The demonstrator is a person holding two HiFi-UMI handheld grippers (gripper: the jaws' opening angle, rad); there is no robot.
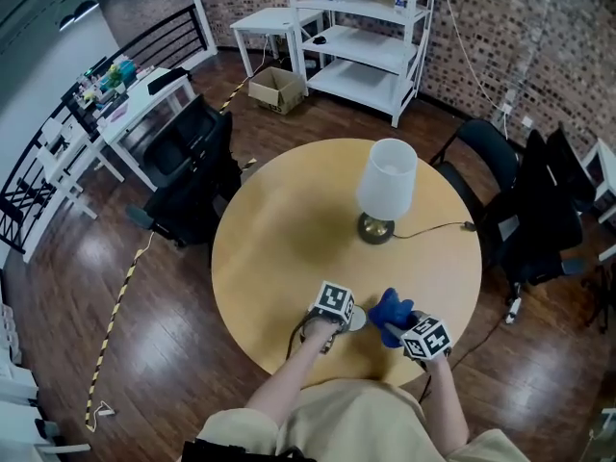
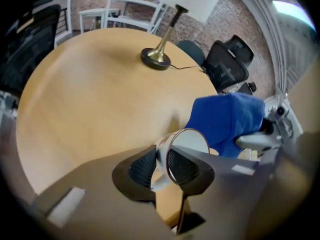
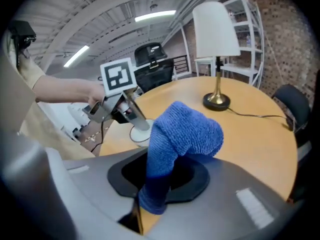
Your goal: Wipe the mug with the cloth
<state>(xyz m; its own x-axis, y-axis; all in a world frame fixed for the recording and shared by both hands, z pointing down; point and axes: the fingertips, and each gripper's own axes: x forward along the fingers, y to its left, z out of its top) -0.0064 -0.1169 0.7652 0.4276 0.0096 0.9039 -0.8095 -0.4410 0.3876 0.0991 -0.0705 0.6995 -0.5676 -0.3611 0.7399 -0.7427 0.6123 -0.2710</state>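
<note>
A white mug (image 2: 187, 141) sits near the front edge of the round wooden table (image 1: 279, 229). My left gripper (image 2: 162, 166) is shut on the mug's wall, one pad inside the rim and one outside. In the head view the mug (image 1: 354, 319) shows just right of the left gripper (image 1: 342, 321). My right gripper (image 3: 160, 176) is shut on a blue cloth (image 3: 185, 134), which bunches up above its jaws. The cloth (image 1: 390, 308) hangs close to the right of the mug, and I cannot tell whether they touch. From the right gripper view the left gripper (image 3: 132, 111) stands over the mug (image 3: 141, 134).
A lamp (image 1: 385, 186) with a white shade stands at the table's middle right, its cable (image 1: 433, 227) trailing off the right edge. Black office chairs (image 1: 192, 176) (image 1: 525, 205) flank the table. White shelves (image 1: 361, 27) stand by the brick wall behind.
</note>
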